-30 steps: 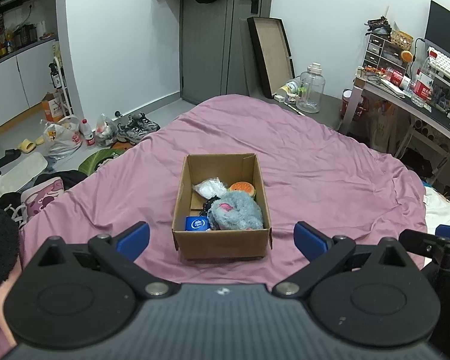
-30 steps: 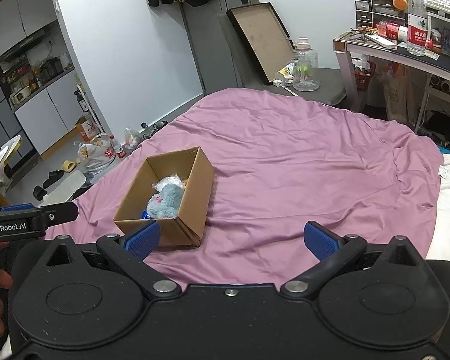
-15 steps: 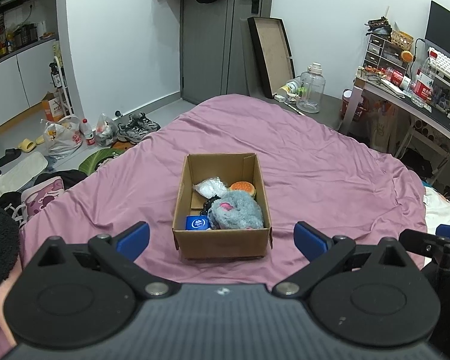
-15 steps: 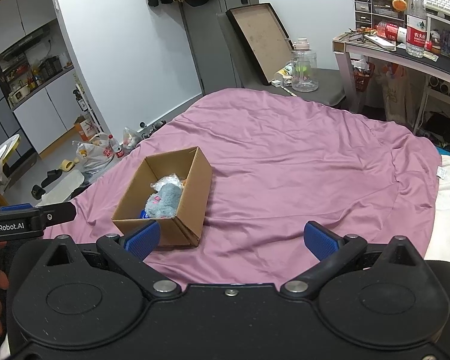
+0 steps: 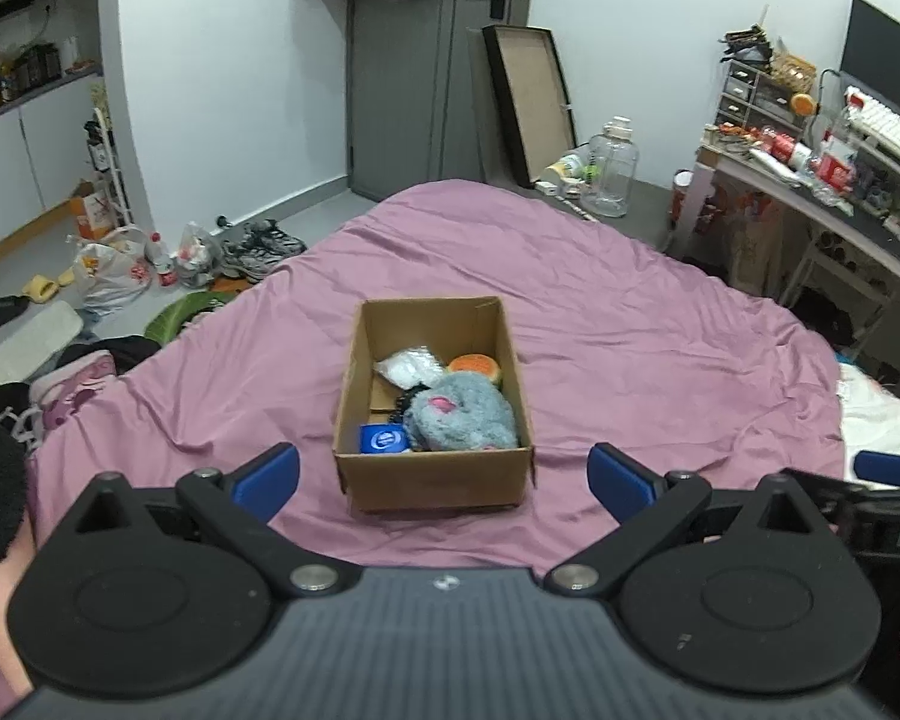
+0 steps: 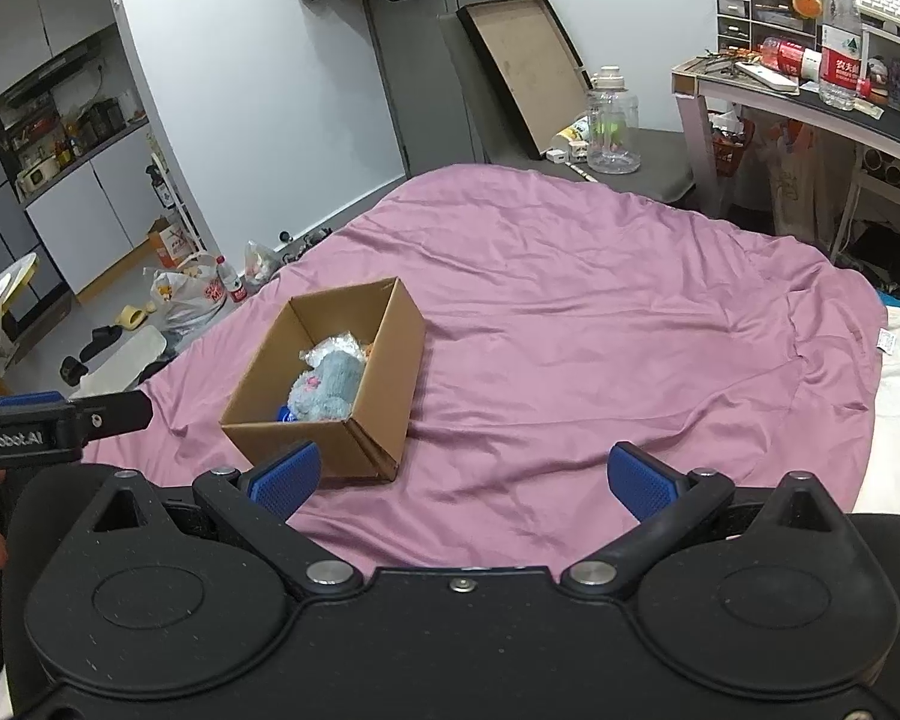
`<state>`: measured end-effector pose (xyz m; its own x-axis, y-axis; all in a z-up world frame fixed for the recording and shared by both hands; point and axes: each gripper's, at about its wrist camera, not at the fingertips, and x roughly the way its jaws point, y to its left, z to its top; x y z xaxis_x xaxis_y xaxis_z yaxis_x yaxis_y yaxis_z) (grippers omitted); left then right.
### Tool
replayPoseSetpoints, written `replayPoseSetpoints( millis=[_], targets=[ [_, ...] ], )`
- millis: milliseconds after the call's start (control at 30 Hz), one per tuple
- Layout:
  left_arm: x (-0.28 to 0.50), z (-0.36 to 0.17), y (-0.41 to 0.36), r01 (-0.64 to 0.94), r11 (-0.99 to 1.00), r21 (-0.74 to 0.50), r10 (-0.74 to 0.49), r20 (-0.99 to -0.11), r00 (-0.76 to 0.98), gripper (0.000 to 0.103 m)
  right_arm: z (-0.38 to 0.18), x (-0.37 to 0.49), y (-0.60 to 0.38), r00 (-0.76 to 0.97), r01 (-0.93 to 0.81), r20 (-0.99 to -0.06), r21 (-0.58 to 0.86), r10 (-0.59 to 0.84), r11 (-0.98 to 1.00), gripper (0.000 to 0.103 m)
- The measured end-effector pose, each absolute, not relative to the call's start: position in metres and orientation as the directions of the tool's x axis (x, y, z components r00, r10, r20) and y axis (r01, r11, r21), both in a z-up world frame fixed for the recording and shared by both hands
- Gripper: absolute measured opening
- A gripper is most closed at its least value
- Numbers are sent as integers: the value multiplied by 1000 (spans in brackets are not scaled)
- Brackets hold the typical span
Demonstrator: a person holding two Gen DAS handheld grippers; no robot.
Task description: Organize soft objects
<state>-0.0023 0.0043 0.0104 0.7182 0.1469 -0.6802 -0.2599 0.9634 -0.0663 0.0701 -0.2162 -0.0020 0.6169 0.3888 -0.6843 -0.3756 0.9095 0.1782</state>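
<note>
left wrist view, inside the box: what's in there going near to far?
In the cardboard box: blue packet at the near wall → grey plush toy → orange round item at the right wall.

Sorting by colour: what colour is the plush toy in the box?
Grey-blue with a pink patch; the plush toy shows best in the left wrist view.

The cardboard box (image 6: 330, 384) sits slightly lower and further left in the right wrist view than a second ago; relative to it, the right gripper (image 6: 459, 480) edges rightward.
</note>
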Motion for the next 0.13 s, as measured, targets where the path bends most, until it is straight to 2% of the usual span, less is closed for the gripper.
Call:
replayPoseSetpoints(
  millis=[133],
  targets=[
    [0,8,5,-234,971,-39,145,-682,717,101,-9,73,-210,609,-378,-688,186,395,907,103]
  ],
)
